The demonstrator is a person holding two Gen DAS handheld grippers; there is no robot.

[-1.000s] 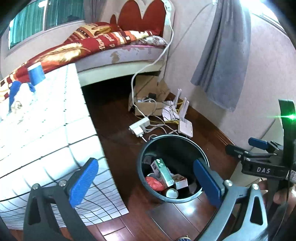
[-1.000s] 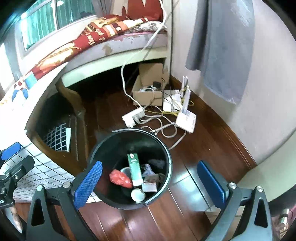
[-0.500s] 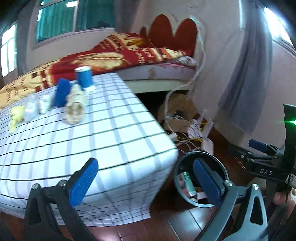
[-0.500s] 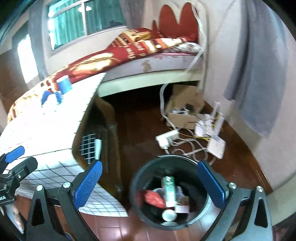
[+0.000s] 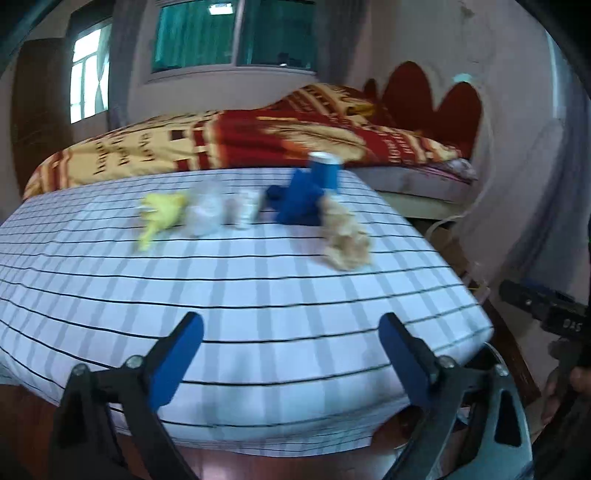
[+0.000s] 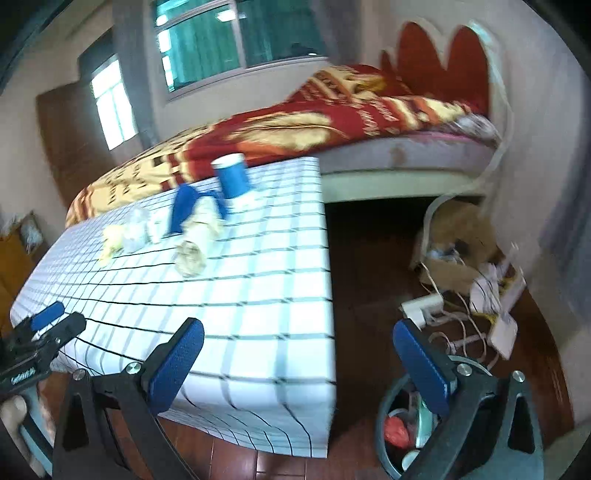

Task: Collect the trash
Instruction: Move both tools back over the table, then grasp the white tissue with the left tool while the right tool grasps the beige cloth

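two grippers hover over the checked table (image 5: 258,295): the left gripper (image 5: 291,354) is closing on nothing, the right gripper (image 6: 295,365) gapes empty. crumpled paper (image 5: 345,240) lies near a blue cup (image 5: 325,173).

We are in a bedroom of a home. Beyond our fingertips stands a bed (image 5: 258,147) under a red and gold blanket (image 6: 295,125), with a scalloped red headboard (image 6: 443,55) against the wall. Between it and our fingers sits a low table in a checked cloth (image 5: 258,295). Above are curtained windows (image 5: 229,33). To the right of our fingers a dark wooden floor (image 6: 369,277) holds a cardboard box (image 6: 454,236) and tangled cables (image 6: 461,325) (blurred here).
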